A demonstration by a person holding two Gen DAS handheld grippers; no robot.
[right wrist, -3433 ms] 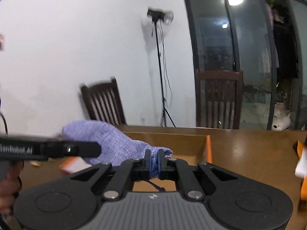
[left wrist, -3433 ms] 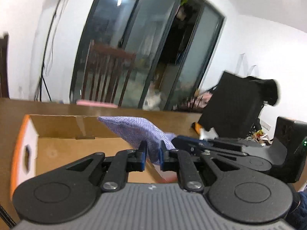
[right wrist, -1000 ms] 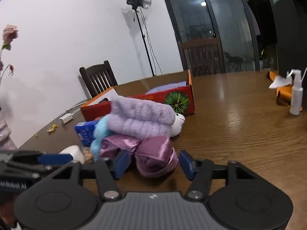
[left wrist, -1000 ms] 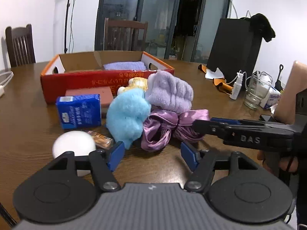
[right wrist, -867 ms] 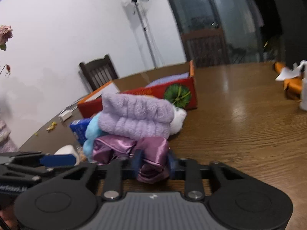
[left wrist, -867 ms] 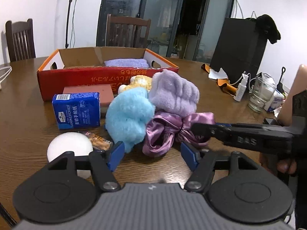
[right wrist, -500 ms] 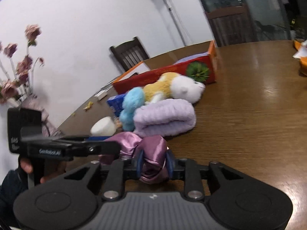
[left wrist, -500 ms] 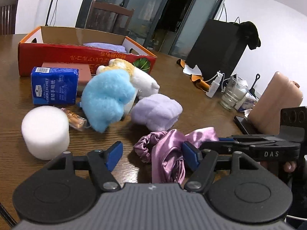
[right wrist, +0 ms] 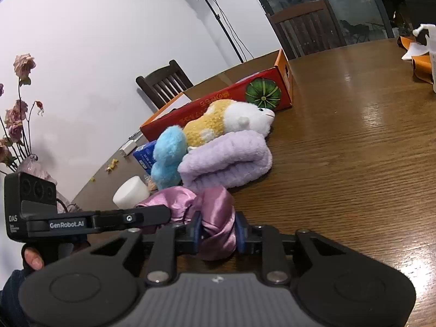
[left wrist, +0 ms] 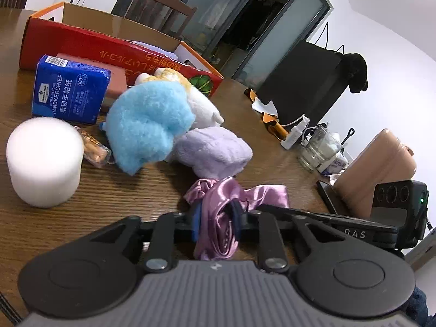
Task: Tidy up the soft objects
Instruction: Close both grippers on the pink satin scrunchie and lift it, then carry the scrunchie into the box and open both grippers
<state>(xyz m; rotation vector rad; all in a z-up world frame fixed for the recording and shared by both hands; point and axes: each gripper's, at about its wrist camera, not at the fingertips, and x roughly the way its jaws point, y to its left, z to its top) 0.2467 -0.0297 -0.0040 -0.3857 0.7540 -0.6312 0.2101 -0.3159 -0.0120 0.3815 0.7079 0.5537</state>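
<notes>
A shiny purple satin scrunchie (left wrist: pixel 218 212) is held by both grippers just above the wooden table. My left gripper (left wrist: pixel 216 222) is shut on one end of it. My right gripper (right wrist: pixel 218 230) is shut on the other end (right wrist: pixel 215 218). Behind it lie a lilac fluffy towel roll (left wrist: pixel 215 152), a blue plush (left wrist: pixel 148 122) and a yellow-and-white plush toy (right wrist: pixel 231 122). The open red cardboard box (left wrist: pixel 114 46) stands further back with a purple cloth inside.
A white foam cylinder (left wrist: pixel 43 160), a blue handkerchief pack (left wrist: pixel 69 92) and a small snack packet (left wrist: pixel 94 150) lie left. A glass jar (left wrist: pixel 316 150), a spray bottle (left wrist: pixel 295 130) and a tan object (left wrist: pixel 381 169) stand right. Dried flowers (right wrist: pixel 16 125) stand beyond the table.
My left gripper has shut on the scrunchie. Both grippers have drawn it back from the pile, and the lilac towel roll has dropped onto the table. Earlier, both grippers held the purple cloth over the box.
</notes>
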